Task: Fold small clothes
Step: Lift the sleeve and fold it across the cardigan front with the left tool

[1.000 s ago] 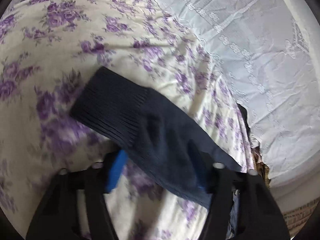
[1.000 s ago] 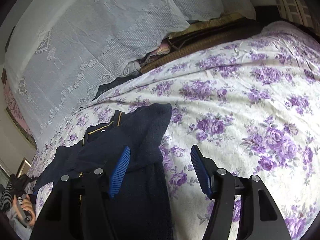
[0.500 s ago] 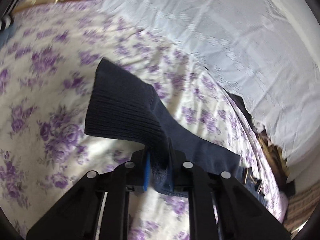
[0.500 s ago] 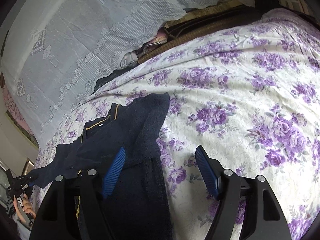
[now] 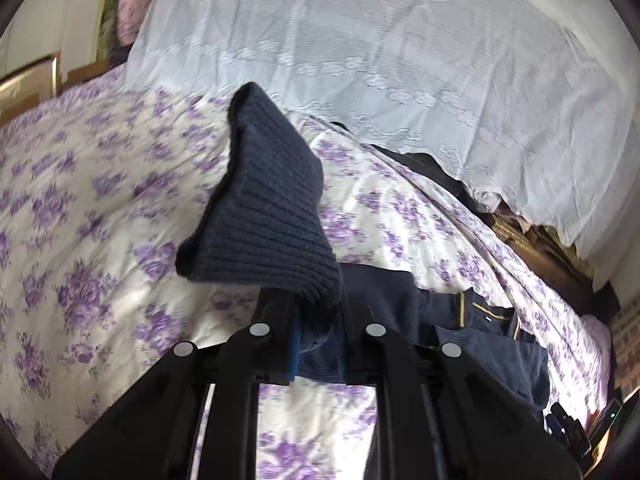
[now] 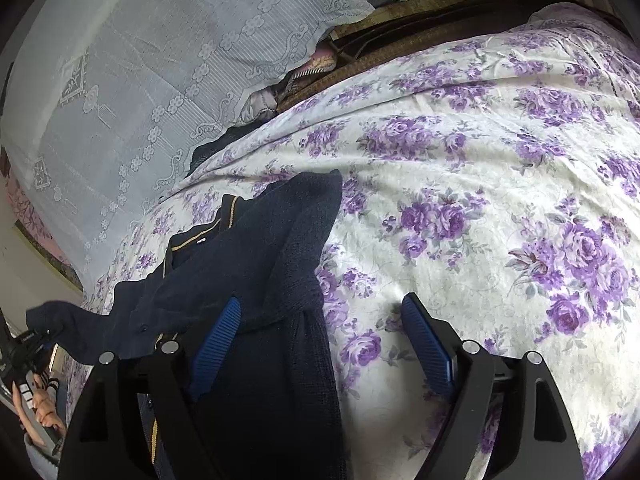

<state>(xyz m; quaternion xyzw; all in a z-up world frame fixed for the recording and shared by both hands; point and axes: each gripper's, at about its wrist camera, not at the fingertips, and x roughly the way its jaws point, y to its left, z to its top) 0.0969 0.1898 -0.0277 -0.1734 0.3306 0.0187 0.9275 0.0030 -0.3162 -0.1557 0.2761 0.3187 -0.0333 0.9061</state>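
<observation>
- Left gripper (image 5: 316,336) is clamped on a navy sweater's ribbed cuff (image 5: 272,216), lifted toward twelve o'clock
- Right gripper (image 6: 320,344), jaws just widening, hovers empty over the navy sweater (image 6: 256,264) on the floral bedspread (image 6: 480,184)

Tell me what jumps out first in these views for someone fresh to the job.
The ribbed cuff of a dark blue sweater, pinched in the left gripper, stands above the purple-flowered bedspread. The right gripper is open over the sweater's edge. White lace cloth hangs behind the bed.
</observation>
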